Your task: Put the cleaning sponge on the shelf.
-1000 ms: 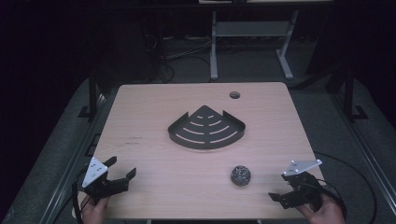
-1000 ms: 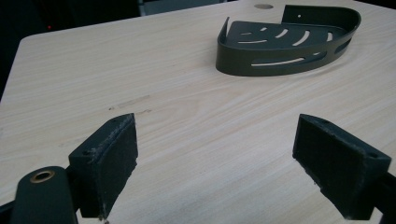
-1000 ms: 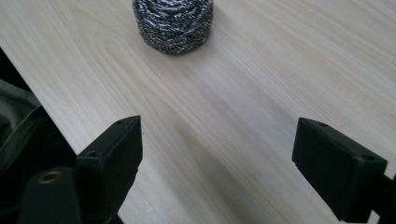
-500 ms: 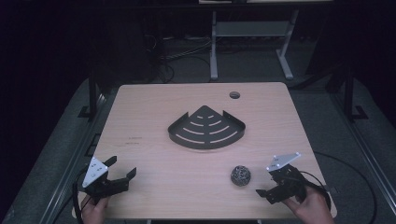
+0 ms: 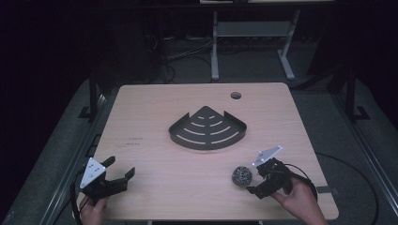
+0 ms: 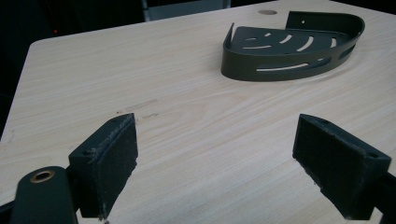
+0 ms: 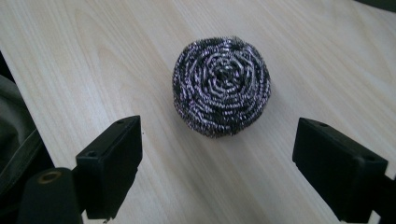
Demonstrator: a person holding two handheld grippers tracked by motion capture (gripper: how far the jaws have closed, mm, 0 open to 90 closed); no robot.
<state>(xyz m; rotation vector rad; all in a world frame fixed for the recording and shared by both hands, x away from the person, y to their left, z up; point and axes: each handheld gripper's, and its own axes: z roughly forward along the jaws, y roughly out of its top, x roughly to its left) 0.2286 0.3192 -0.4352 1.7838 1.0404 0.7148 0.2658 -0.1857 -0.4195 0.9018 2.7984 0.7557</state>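
- The right gripper (image 5: 256, 183) sits at the near right of the table (image 5: 155, 140), about 5 o'clock from the table's middle, with its jaws spread wide and holding nothing.
- The steel scrubber (image 5: 242, 176) lies on the wood just ahead of those jaws, at about 10 o'clock from the gripper in the high view; in the right gripper view the scrubber (image 7: 222, 86) is centred between the two pads but beyond their tips, touching neither.
- The right hand (image 5: 300, 201) comes in from the bottom edge, angled toward 10 o'clock, with the grey plate tilted up on top.
- The left gripper (image 5: 119, 176) rests at the near left corner, about 7 o'clock from the middle, with its jaws wide apart over bare wood and pointing toward 2 o'clock.
- The left hand (image 5: 94, 211) grips it from below at the table's edge.
- Farther off, the dark corner shelf (image 5: 207, 129) lies flat at the table's middle, well apart from both grippers.
- A small round hole (image 5: 235, 95) is near the far edge, at about 1 o'clock.
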